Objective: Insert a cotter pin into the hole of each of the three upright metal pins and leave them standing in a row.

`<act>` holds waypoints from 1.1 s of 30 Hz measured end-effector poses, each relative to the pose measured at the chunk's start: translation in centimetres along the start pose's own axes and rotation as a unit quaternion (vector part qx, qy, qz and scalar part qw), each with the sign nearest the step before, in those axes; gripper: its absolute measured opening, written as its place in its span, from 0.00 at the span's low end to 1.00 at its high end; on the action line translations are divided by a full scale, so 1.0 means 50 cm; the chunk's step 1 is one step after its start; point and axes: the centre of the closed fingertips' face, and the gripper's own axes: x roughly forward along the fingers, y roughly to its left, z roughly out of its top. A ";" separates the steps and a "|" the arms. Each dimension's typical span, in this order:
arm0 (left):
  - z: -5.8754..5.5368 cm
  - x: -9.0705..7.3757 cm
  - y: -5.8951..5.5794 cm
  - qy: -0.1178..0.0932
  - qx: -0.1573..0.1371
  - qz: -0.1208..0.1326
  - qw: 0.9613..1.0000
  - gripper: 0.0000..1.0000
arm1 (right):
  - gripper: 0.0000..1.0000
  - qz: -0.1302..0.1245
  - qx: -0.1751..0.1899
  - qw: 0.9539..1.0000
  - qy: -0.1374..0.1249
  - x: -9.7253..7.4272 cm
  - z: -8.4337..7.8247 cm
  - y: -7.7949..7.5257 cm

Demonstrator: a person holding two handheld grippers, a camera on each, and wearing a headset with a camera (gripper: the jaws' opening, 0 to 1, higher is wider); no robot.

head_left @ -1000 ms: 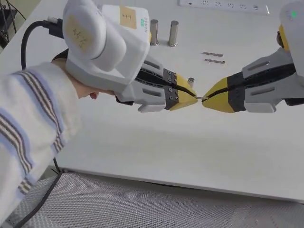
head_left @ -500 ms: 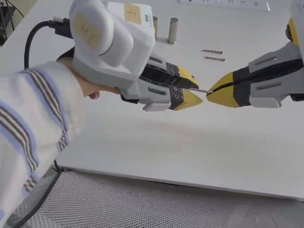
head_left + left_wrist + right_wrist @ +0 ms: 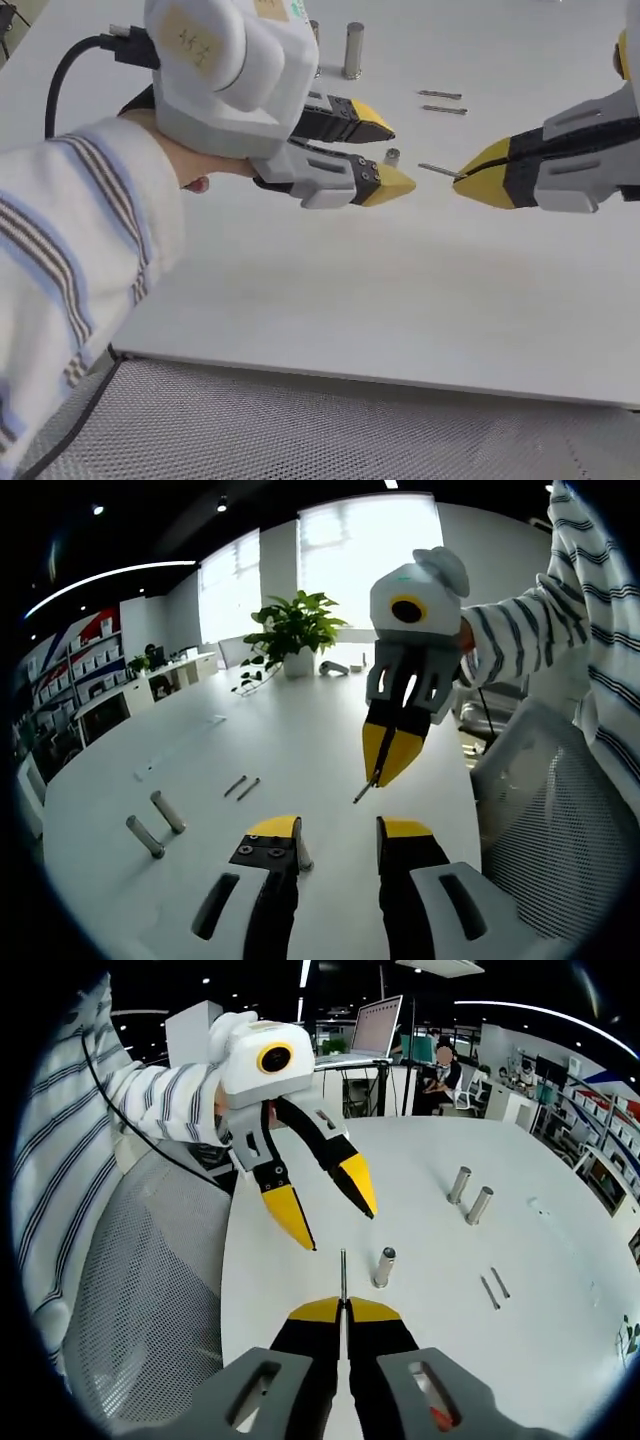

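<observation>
My right gripper [image 3: 460, 178] is shut on a thin cotter pin [image 3: 437, 170] that sticks out toward the left gripper, and the same cotter pin [image 3: 343, 1278] juts from the right gripper [image 3: 343, 1306]. The left gripper [image 3: 397, 154] faces it with jaws open and nothing in them; its own view shows the left gripper [image 3: 340, 830] and the held cotter pin [image 3: 367, 788]. One short metal pin [image 3: 392, 157] stands upright on the table just beyond the left jaws, the same metal pin [image 3: 384, 1267] [image 3: 303, 857]. Two taller metal pins [image 3: 353, 50] [image 3: 468, 1196] stand farther back.
Two loose cotter pins [image 3: 441, 102] [image 3: 493, 1287] lie side by side on the white table [image 3: 300, 290], right of the tall pins. A black cable [image 3: 70, 70] runs from the left gripper. The table's near edge [image 3: 350, 378] borders a grey mesh chair.
The two grippers met tip to tip on the cotter pin. The left gripper has since opened and let go, and the right gripper has drawn back to the right with the pin.
</observation>
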 end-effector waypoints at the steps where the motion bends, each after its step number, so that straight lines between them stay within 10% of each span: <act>1: -0.011 -0.001 0.024 0.001 -0.006 0.005 1.000 0.28 | 0.00 -0.009 0.003 1.000 0.005 -0.001 -0.008 -0.009; 11: -0.052 0.029 0.084 0.034 0.005 0.021 0.999 0.24 | 0.00 -0.033 -0.004 0.999 0.042 0.007 -0.052 -0.039; 23: -0.091 0.074 0.095 0.088 0.029 0.011 0.996 0.15 | 0.00 -0.026 -0.010 0.997 0.067 0.038 -0.073 -0.073; 33: -0.095 0.087 0.101 0.089 0.037 0.003 0.995 0.06 | 0.00 -0.014 -0.006 0.997 0.074 0.067 -0.077 -0.094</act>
